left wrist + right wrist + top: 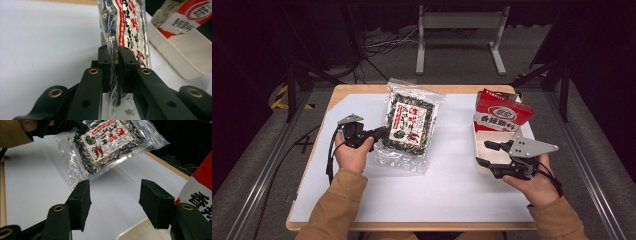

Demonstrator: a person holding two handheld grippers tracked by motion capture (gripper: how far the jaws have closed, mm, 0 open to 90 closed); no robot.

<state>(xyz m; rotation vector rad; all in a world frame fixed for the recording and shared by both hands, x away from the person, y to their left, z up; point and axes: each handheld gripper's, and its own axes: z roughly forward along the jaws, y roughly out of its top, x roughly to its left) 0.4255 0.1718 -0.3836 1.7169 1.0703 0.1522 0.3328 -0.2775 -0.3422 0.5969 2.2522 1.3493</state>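
near edge of high view: two tan sleeves come in from the bottom, one hand per gripper. left gripper [379, 134] sits left of centre over the white table cover [447, 190], jaws pointing right, clamped on the left edge of the clear seaweed bag [409, 125]. in the left gripper view the pads [105, 67] pinch the bag's plastic edge tight, nearly together with just the film and some dark contents between them, and the bag [125, 32] stands up on edge beyond the jaws. in the right gripper view the bag [107, 145] hangs tilted with its far end clear of the cover, shadow under it, and the left gripper [75, 123] grips its upper left corner.

right gripper [487, 154] is at the right side, grey plate on top, jaws pointing left and standing wide apart with nothing between them, hovering at the near left part of the cream tray [482, 137]. right gripper view: both pads [81, 203] apart, bare cover between them, tray rim [135, 232] just below.

farther back: red and white packet [502, 112] leans in the far end of the tray, top open; it also shows at the right edge of the right gripper view [200, 195] and in the left gripper view [185, 17] inside the tray [180, 55]. the bag's far end is near the wooden table edge [362, 89], well apart from the tray. beyond that, dark floor, cables and a grey stand [459, 30].
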